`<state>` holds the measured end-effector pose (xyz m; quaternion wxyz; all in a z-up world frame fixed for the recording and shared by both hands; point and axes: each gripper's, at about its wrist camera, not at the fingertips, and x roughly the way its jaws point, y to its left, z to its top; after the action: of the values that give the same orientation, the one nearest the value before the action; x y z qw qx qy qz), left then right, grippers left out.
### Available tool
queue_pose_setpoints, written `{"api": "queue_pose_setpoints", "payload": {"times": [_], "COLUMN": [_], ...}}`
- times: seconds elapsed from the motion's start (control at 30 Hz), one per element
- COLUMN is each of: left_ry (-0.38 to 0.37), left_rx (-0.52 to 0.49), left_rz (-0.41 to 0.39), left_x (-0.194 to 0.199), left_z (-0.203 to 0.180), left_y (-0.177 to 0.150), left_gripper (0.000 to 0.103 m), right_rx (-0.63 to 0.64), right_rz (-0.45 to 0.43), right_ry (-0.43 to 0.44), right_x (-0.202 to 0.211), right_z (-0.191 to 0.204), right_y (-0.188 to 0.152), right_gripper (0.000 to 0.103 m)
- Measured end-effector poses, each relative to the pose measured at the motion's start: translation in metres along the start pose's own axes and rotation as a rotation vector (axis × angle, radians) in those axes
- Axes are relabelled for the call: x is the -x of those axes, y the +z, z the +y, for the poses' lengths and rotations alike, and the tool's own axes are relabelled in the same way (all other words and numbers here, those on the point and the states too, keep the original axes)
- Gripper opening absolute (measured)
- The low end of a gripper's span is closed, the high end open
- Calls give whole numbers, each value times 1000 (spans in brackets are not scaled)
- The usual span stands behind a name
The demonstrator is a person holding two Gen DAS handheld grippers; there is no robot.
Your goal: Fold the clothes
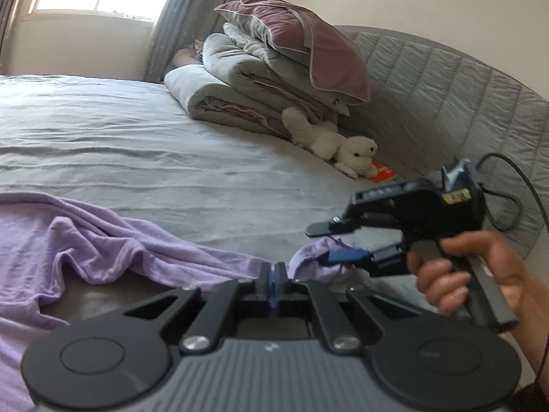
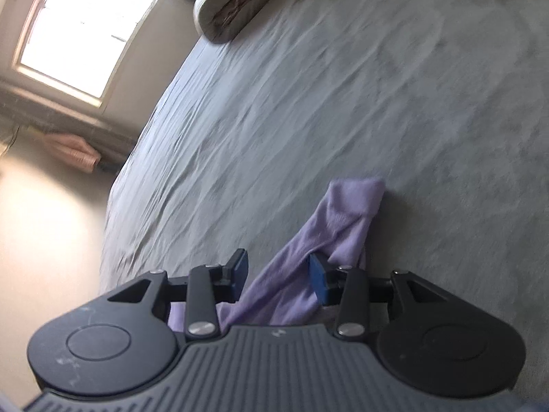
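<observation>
Ahead of both pairs of fingers stretches a wide, wrinkled grey bed sheet (image 1: pixel 178 158), bare across its middle and giving plenty of open room. In the left wrist view its far edge meets a quilted grey headboard (image 1: pixel 446 79) off to the right of the fingers, and a stack of folded grey and mauve bedding (image 1: pixel 267 68) sits against it beyond the fingertips. In the right wrist view the bed's side edge falls away to a pale floor (image 2: pixel 44 233) left of the fingers.

One lilac knit garment (image 1: pixel 113 240) lies crumpled on the sheet, spreading left from the left gripper (image 1: pixel 273 274), whose fingers are clenched on a pinch of its fabric. One end of the garment reaches the right gripper (image 1: pixel 326 243), held in a hand (image 1: pixel 473 267). Its blue-padded fingers are released and stand apart, with the lilac cloth (image 2: pixel 329 240) draped between them, lying against the right-hand pad and clear of the left one.

Counted: one garment, two grippers, one white plush toy (image 1: pixel 339 147) lying at the foot of the bedding, one orange card (image 1: pixel 384 173) just beyond it.
</observation>
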<state>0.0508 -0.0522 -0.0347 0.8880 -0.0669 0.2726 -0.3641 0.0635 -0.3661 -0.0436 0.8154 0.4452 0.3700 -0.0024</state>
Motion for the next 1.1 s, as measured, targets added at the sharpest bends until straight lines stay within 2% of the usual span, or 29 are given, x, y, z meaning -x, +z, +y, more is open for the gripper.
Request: {"api": "queue_pose_setpoints", "payload": {"times": [0.1, 0.17, 0.3, 0.4, 0.6, 0.73, 0.87, 1.1], "left_ry": [7, 19, 40, 60, 84, 59, 32, -1], "left_rx": [9, 23, 38, 68, 95, 94, 65, 14], "left_rz": [18, 29, 29, 3, -92, -137, -92, 129], "left_x": [-3, -7, -12, -11, -10, -6, -15, -47], "left_z": [2, 5, 13, 18, 17, 8, -6, -30], "left_y": [-1, 0, 4, 11, 49, 68, 62, 9], "left_gripper": [1, 1, 1, 1, 0, 0, 0, 0], "right_rx": [3, 23, 61, 112, 161, 212, 253, 301], "right_rz": [-70, -95, -115, -131, -210, -274, -280, -169], "right_ry": [-75, -118, -155, -136, -26, 32, -17, -218], "right_x": [-4, -10, -19, -22, -8, 18, 39, 40], "right_z": [4, 8, 25, 42, 81, 95, 75, -4], "right_y": [1, 1, 5, 21, 60, 81, 77, 43], "right_gripper": [27, 4, 3, 3, 3, 3, 3, 3]}}
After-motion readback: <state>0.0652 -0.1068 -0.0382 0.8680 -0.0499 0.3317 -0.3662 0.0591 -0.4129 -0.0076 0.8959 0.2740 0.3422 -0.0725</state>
